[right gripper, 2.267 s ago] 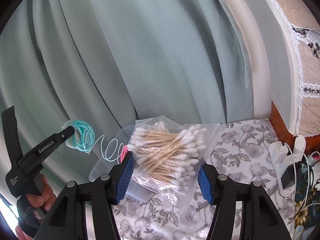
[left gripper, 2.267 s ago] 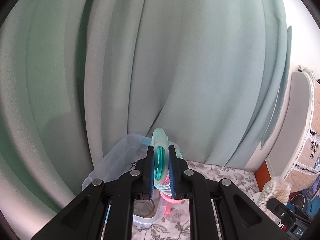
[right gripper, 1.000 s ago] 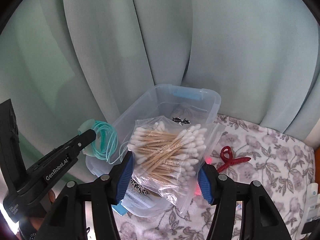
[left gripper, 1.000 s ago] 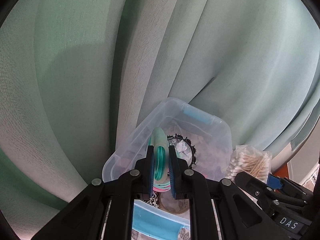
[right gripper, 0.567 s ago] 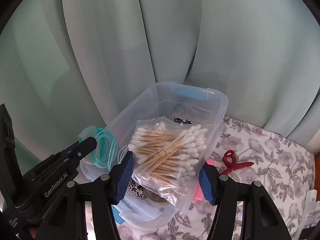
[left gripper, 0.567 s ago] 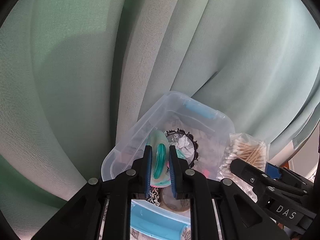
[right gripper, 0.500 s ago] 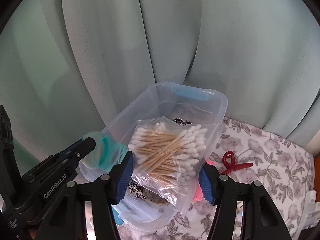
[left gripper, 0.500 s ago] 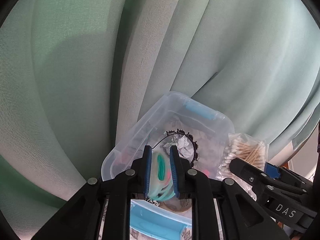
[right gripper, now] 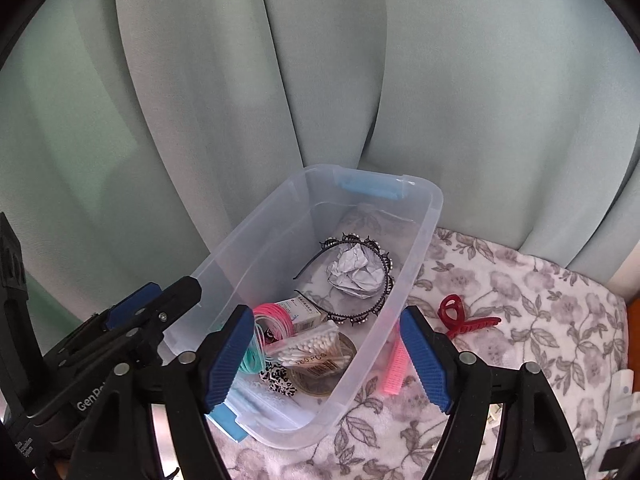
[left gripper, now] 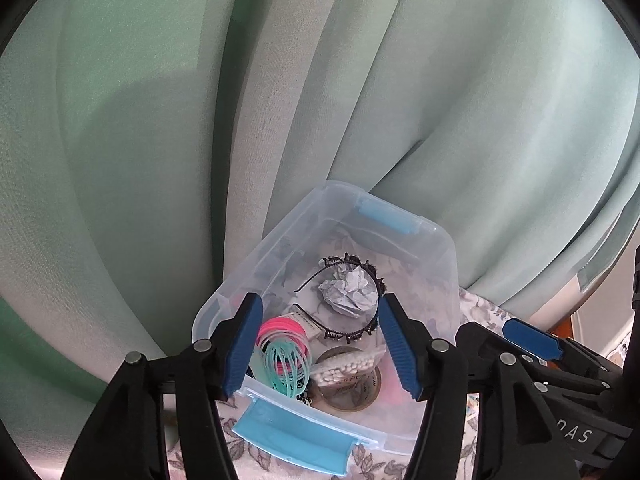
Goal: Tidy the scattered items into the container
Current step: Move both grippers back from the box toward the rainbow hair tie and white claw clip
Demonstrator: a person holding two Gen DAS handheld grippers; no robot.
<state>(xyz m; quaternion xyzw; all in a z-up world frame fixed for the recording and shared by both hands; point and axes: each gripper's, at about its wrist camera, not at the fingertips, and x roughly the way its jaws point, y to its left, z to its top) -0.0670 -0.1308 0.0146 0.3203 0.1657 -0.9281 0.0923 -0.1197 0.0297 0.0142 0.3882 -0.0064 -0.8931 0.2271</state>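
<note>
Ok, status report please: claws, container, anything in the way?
Both claws, left and right, just opened, empty. Swab bag, teal bands inside container. Red clip, pink comb outside.

Lettering "GenRo…", cut off by the right gripper's arm, stands in white on the black body of the left gripper (right gripper: 172, 300), seen at lower left in the right wrist view. White letters reading "…AS", the start hidden, stand on the black body of the right gripper (left gripper: 532, 342), at lower right in the left wrist view. The bag of cotton swabs (right gripper: 310, 350) in the clear container (right gripper: 430, 216) bears a label with a barcode and a line ending "PCS"; its number is too blurred to read. Print on the small box (right gripper: 302, 310) beside it is illegible.
</note>
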